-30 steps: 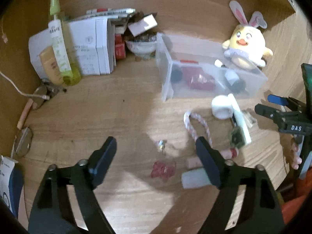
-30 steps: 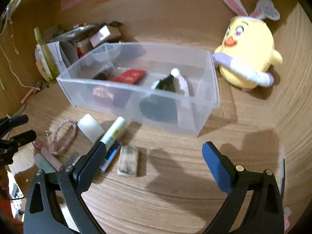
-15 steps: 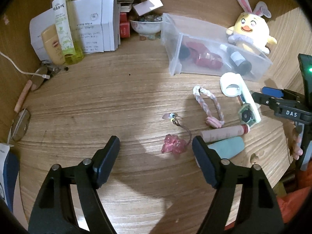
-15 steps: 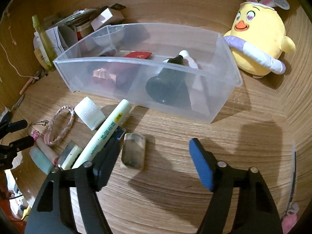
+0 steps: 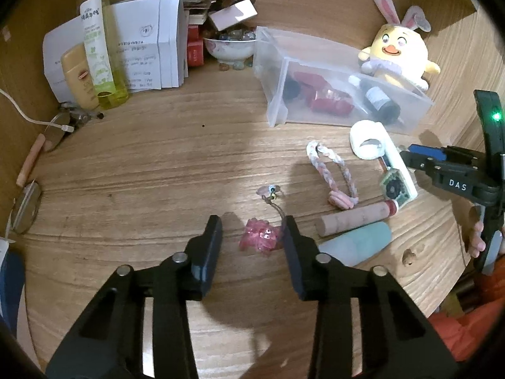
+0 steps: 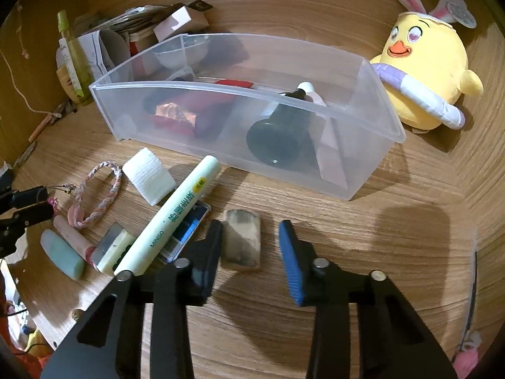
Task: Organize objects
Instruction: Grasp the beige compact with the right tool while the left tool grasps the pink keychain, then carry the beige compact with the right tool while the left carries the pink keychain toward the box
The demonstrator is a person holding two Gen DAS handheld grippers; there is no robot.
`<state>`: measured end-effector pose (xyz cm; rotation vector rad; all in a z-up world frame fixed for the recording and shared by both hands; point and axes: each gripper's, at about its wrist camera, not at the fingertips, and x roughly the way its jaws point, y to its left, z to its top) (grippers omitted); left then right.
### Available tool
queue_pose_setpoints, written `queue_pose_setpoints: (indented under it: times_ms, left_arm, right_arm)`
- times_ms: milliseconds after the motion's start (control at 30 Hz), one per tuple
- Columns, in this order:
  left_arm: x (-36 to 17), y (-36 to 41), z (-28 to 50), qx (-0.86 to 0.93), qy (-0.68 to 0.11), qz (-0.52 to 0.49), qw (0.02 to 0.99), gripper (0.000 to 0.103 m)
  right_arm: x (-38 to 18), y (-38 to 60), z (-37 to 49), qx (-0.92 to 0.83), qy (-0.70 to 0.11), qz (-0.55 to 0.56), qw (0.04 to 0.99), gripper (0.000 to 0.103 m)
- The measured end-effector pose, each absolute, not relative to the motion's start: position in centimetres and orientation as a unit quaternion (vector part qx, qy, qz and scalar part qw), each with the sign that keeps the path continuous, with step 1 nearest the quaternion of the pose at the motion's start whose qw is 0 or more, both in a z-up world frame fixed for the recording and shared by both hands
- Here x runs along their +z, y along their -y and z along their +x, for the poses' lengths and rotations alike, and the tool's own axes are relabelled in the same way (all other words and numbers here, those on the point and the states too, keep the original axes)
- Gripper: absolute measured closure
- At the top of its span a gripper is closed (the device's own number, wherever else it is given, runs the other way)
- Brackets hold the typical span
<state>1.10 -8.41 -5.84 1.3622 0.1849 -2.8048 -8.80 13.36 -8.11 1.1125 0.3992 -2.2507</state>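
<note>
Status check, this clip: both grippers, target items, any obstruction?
Left gripper open around pink charm. Right gripper open around grey block. Green tube close beside.

Pink charm (image 5: 259,240); yellow plush chick (image 6: 424,72)

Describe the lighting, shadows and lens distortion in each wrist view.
Left wrist view: warm, dim light with a brighter patch mid-table; strong fisheye bending and dark corners; the left gripper throws a soft shadow toward the pink charm. Right wrist view: the clear bin rim bows; the right gripper casts broad shadows right of the bin; no harsh glare.
</note>
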Motion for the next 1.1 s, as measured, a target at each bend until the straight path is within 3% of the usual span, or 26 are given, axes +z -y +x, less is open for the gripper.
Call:
queue_pose_setpoints:
  times_ms: [100,367,1100]
  left_arm:
    - [-5.8,8.4,1.0,-0.899,-0.058,0.435,0.009,0.078]
    - [-5.6,8.6,1.1,-0.900,-0.066,0.430,0.024,0.086]
    - [0.1,7.4,0.4,-0.935,-0.062,0.349,0.024,0.086]
  right_arm:
    - [-8.1,-13.3,-8.8,-0.846,-0.150,0.417,0.296,0.081]
    - [-7.8,-14.3,-9.1,-0.851,-0.130,0.418,0.288,0.081]
    - [-4.1,-17.0,-8.8,-0.878,-0.089,0.373,0.287,0.081]
